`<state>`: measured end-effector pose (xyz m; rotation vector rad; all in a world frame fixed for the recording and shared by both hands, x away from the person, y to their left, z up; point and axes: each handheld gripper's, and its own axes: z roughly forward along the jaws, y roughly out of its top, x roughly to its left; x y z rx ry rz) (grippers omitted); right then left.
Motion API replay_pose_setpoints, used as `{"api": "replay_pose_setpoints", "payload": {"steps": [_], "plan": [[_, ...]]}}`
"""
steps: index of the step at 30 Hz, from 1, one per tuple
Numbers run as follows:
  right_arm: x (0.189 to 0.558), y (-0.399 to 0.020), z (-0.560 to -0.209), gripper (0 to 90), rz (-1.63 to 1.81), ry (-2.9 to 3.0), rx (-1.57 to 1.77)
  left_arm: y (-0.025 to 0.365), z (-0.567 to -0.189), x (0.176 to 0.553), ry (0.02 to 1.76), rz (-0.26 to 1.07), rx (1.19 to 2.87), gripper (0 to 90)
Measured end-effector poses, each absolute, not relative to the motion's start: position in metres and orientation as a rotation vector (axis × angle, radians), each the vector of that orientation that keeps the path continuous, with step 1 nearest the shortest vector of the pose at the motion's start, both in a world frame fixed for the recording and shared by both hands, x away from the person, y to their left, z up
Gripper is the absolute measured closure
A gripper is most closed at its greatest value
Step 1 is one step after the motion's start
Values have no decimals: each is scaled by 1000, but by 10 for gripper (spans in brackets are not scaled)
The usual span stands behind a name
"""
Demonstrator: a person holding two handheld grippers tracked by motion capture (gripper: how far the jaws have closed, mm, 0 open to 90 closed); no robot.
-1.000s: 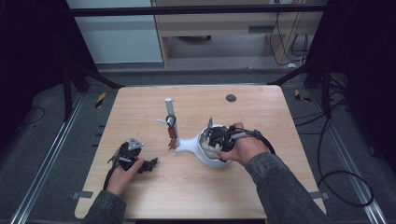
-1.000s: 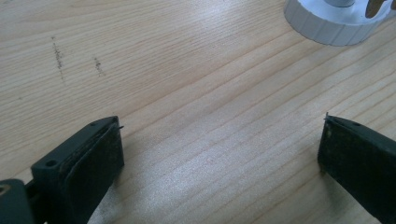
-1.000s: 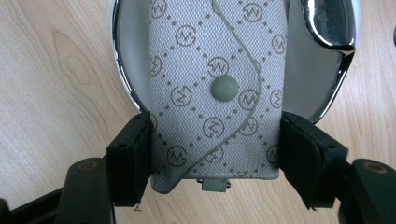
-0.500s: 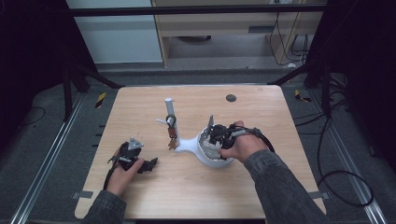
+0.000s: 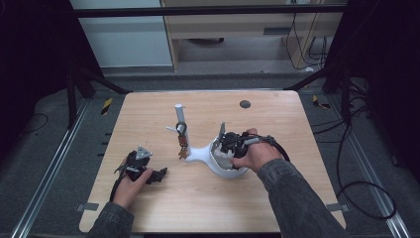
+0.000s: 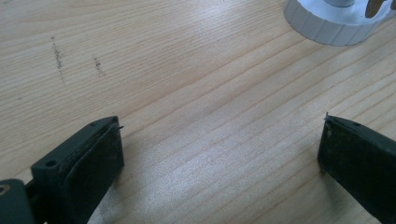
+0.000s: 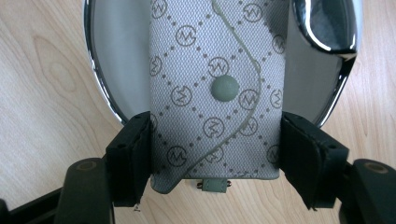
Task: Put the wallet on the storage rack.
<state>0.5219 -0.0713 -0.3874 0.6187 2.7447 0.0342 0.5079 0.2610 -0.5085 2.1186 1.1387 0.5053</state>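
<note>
Your right hand-held gripper (image 7: 215, 158) pinches the grey monogram key pouch (image 7: 217, 88) at lower centre, over the white dish (image 5: 225, 168). Your left hand-held gripper (image 6: 219, 158) stands spread above the table (image 6: 187, 93).

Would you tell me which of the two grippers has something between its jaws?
The right gripper: its jaws clamp a grey patterned pouch. The left gripper has only bare table between its open jaws.

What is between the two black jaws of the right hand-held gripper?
In the right gripper view, a grey patterned fabric pouch with a round snap button sits between the right hand-held gripper's jaws, over a shiny silver bowl on the wooden table.
</note>
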Motion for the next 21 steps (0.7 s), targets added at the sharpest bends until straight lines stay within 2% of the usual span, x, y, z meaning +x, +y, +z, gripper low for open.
{"api": "replay_pose_setpoints", "payload": {"steps": [4,16,21], "plan": [[523,-70,-387,222,73,2736,659,261,-509,508,1139,505,2119,0],[520,-74,-385,218,115,2734,685,261,-509,508,1138,505,2119,0],[520,-77,-381,186,134,2722,698,261,-509,508,1133,504,2121,0]]}}
